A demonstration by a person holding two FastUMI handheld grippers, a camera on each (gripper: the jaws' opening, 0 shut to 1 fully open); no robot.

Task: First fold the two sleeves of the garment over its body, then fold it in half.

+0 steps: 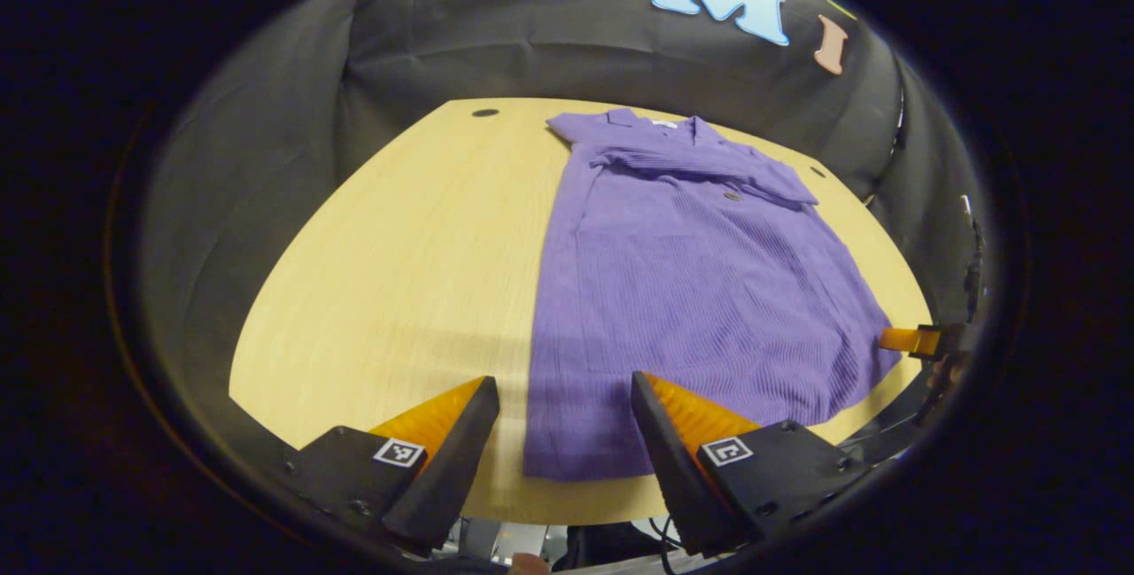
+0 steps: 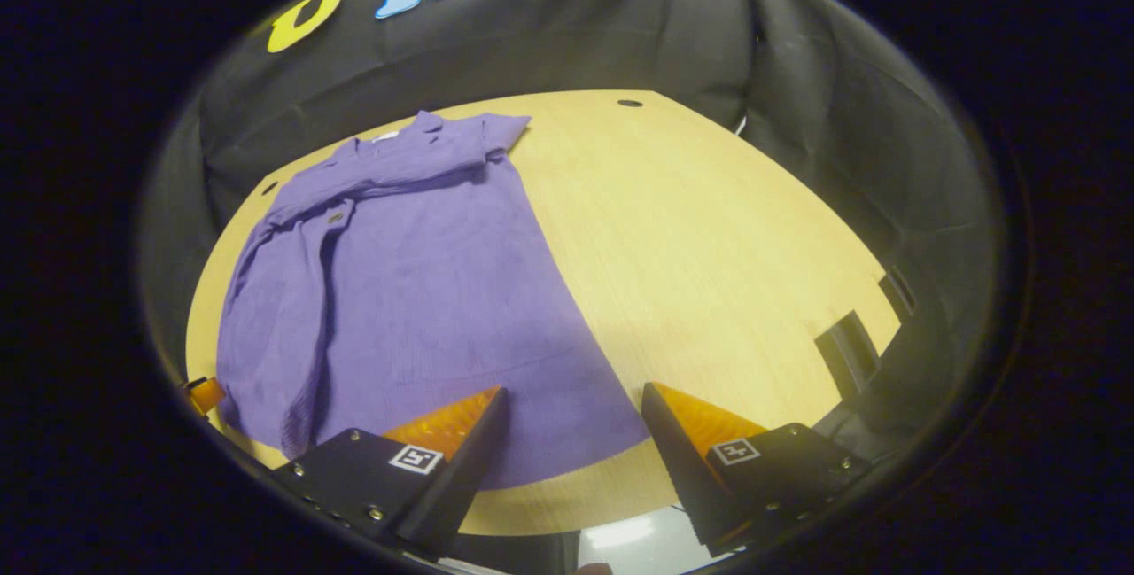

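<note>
Left gripper view, my left gripper (image 1: 564, 420): its two fingers stand wide apart and hold nothing, poised over the near edge of the table (image 1: 390, 265).
Left gripper view, garment (image 1: 682, 291): a purple ribbed knit top lies flat on the pale wooden table, collar at the far side, hem toward me. The hem's left corner lies between my fingers.
Left gripper view, sleeves: both look already laid across the chest, forming a band just below the collar.
Left gripper view, other gripper (image 1: 921, 341): a tip of my right gripper shows at the far right, beside the hem's other corner.
Right gripper view, my right gripper (image 2: 574, 429): fingers spread apart, empty, above the hem's right corner.
Right gripper view, garment (image 2: 416, 291): it covers the left half of the table (image 2: 709, 256), with a folded sleeve running down its left side.
Handling, my judgement: the knit looks light, soft and limp; it will sag and stretch if lifted at one point.
Where to hold, my judgement: pinch each hem corner, one per gripper, catching both layers, then carry the hem up to the collar.
</note>
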